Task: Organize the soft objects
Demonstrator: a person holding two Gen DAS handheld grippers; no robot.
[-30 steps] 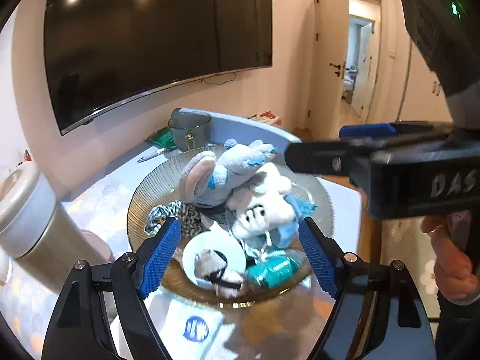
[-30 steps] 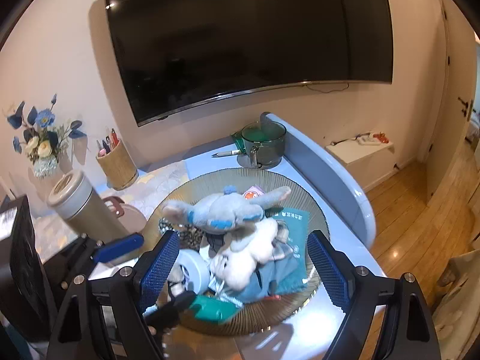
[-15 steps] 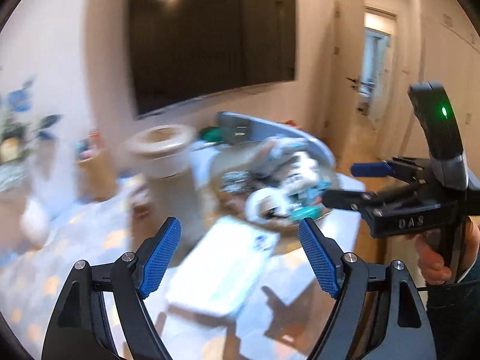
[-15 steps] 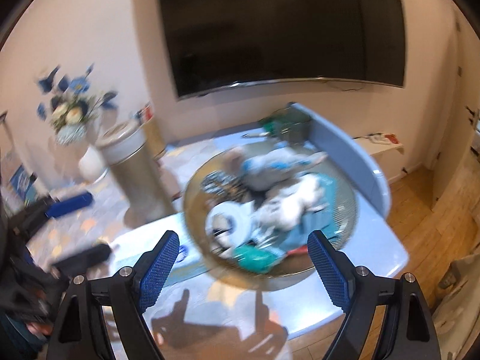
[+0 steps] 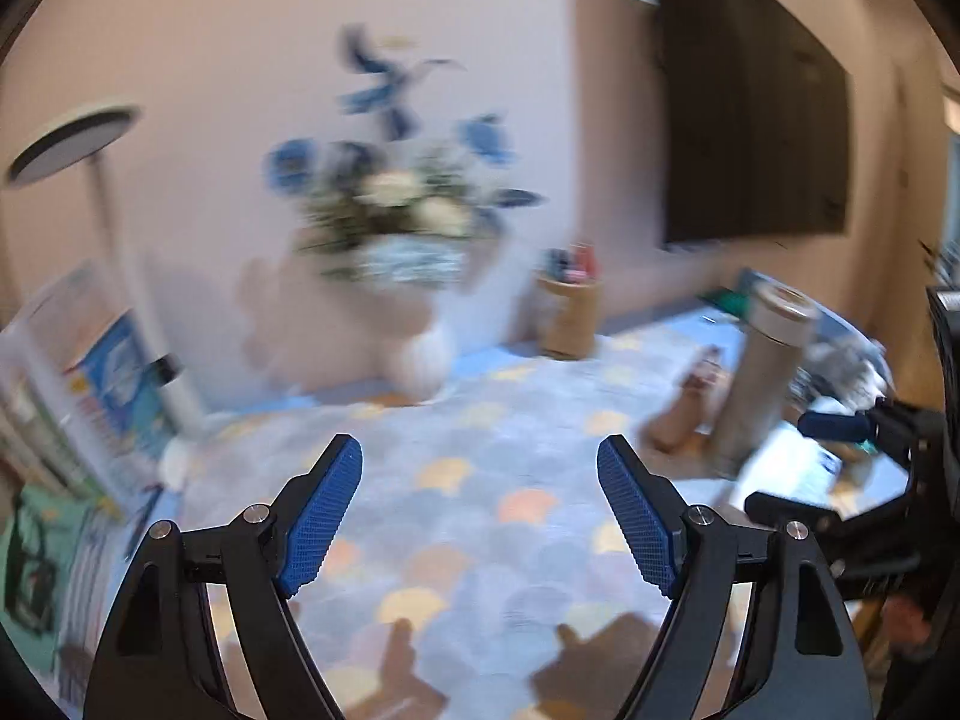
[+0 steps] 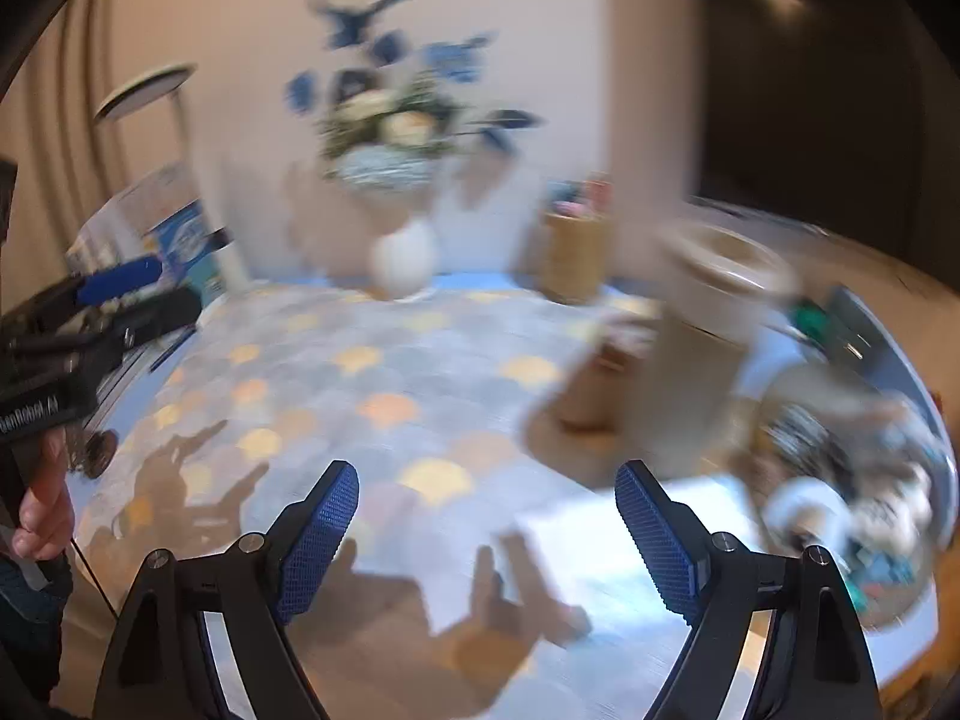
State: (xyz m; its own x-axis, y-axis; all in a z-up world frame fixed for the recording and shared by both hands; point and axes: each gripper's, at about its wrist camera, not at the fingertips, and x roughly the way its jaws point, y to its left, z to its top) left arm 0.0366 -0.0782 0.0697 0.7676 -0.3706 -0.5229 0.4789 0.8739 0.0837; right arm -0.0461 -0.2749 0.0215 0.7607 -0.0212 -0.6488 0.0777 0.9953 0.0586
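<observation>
Both grippers have swung away from the glass bowl they hung over a second ago, and both views are now blurred. Taking the tall beige canister as landmark: the bowl lies just right of it at the desk's right end, and holds the soft toys, a white roll and something teal, too smeared to tell apart. Left of the canister stands a wicker cup holding pens; further left is a white vase holding blue and cream flowers. A white flat pack lies in front of the canister. The left gripper and right gripper both hang over the patterned desk cover well left of the canister, jaws wide with nothing between them.
</observation>
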